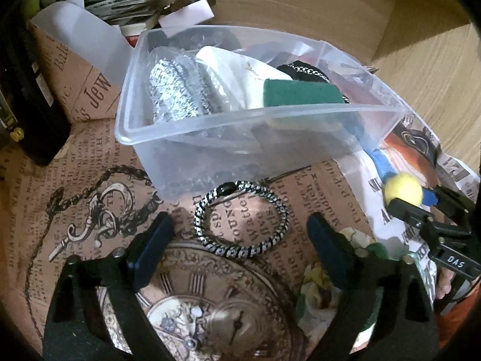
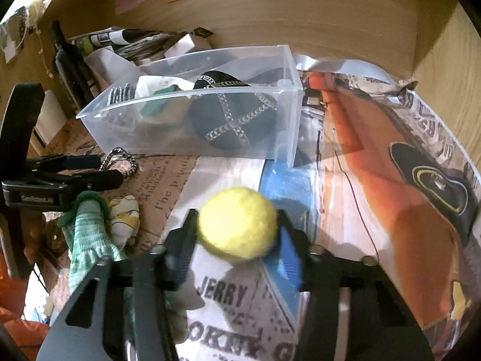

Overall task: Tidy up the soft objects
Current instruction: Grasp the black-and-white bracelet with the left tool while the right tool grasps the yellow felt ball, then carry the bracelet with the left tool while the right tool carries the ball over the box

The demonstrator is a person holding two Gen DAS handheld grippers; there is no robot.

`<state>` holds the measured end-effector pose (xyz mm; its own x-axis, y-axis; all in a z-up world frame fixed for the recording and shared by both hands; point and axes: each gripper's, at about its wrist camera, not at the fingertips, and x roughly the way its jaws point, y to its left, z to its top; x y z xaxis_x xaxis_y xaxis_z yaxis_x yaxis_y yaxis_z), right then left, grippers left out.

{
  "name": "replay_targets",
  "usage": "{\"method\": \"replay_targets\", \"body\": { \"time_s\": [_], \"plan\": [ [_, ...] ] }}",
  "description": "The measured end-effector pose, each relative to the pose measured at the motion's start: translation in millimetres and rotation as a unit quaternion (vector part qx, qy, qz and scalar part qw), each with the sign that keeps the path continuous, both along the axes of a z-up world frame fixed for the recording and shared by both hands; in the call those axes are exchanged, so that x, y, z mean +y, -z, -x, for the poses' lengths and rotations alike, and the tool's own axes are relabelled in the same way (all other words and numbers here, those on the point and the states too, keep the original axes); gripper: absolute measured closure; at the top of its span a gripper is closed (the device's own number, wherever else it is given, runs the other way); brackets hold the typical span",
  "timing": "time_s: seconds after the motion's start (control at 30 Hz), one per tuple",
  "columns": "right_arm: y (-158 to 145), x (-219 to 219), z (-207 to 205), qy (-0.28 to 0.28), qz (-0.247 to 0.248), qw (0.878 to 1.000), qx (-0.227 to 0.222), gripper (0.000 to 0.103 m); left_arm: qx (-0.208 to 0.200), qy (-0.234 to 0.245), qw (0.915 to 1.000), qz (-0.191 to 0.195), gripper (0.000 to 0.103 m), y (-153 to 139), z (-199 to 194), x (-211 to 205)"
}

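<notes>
My right gripper (image 2: 237, 228) is shut on a yellow felt ball (image 2: 237, 224), held above the newspaper in front of the clear plastic bin (image 2: 192, 102). The ball also shows in the left wrist view (image 1: 402, 189). The bin (image 1: 240, 114) holds a silver scrubber (image 1: 174, 93), a green and yellow sponge (image 1: 300, 96), a white cloth (image 1: 228, 66) and a black pouch with chain trim (image 2: 234, 117). My left gripper (image 1: 240, 234) is open, low over the paper, with a black and white braided ring (image 1: 240, 219) lying between its fingers.
A green and white cloth (image 2: 90, 234) and a yellow-flowered cloth (image 2: 124, 213) lie at the left. A dark bottle (image 2: 70, 60) and stacked papers (image 1: 120, 3) stand behind the bin. Wooden walls (image 2: 300, 15) close the back and right.
</notes>
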<state>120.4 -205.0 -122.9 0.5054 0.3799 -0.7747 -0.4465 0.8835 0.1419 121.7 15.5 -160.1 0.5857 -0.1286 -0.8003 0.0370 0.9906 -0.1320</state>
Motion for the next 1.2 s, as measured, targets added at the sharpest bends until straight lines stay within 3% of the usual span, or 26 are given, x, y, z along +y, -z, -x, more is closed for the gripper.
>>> {"method": "replay_targets", "body": {
  "time_s": [0.1,0.37,0.53,0.67,0.9,1.2],
  "plan": [
    [-4,-4,1,0.004,-0.009,1.0,-0.009,0.059,-0.005,0.0,0.9999,-0.011,0.028,0,-5,-6],
    [-10,-3,5,0.003,-0.013,1.0,-0.023,0.059,-0.016,0.014,0.999,-0.039,0.064,3,-2,-19],
    [-17,-5,6,0.001,-0.015,0.999,-0.035,0.059,-0.015,0.013,0.9995,-0.025,0.085,1,5,-11],
    [-27,-7,6,0.002,-0.021,0.998,-0.051,0.059,-0.025,0.016,0.9994,-0.02,0.089,-7,15,-7],
    [-55,-3,5,0.0,-0.038,0.995,-0.093,0.059,-0.077,0.026,0.9964,-0.021,0.088,-45,35,-11],
    [-88,14,-6,-0.01,-0.051,0.987,-0.149,0.059,-0.146,0.025,0.9889,-0.014,0.088,-94,29,-13]
  ]
}}
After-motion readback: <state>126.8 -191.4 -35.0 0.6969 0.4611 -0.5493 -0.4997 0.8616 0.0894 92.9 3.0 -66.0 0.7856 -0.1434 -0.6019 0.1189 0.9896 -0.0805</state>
